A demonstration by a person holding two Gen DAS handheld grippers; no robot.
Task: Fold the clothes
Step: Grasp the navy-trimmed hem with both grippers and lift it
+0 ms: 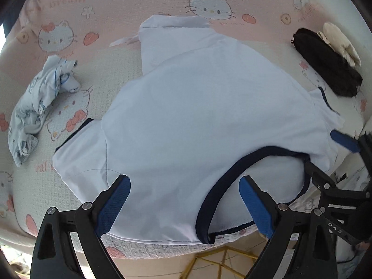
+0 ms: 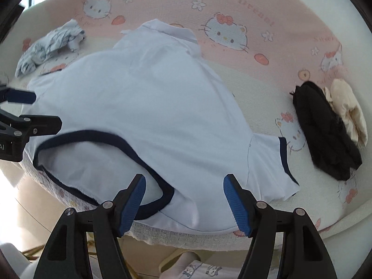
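So we've got a white t-shirt [image 1: 197,107] with navy trim spread flat over a pink and cream cartoon-cat blanket [image 1: 116,4], filling most of the middle of both views. Its navy-edged neckline [image 1: 232,174] sits at the bottom of the frame, right by the blanket's near edge, and the hem end points toward the top. In the left wrist view one sleeve lies at lower left and the other at right, each with a dark cuff.

Our left gripper [image 1: 184,200] hangs over the shoulder area at the bottom centre of its view, jaws spread wide with nothing between them, just shirt fabric underneath. We can't tell whether the fingertips actually touch the cloth. Our right gripper [image 2: 184,200] is the same story at the bottom centre of its own view: released, blue pads [image 2: 237,204] well apart, parked above the collar and shoulder. Each gripper also pokes into the edge of the other's frame.

Other stuff on the blanket: a crumpled light-blue printed garment [image 1: 39,102] at the left of the left wrist view, well apart from the shirt, and a black folded piece [image 1: 325,65] with a cream-coloured one [image 1: 341,44] right against it at upper right.
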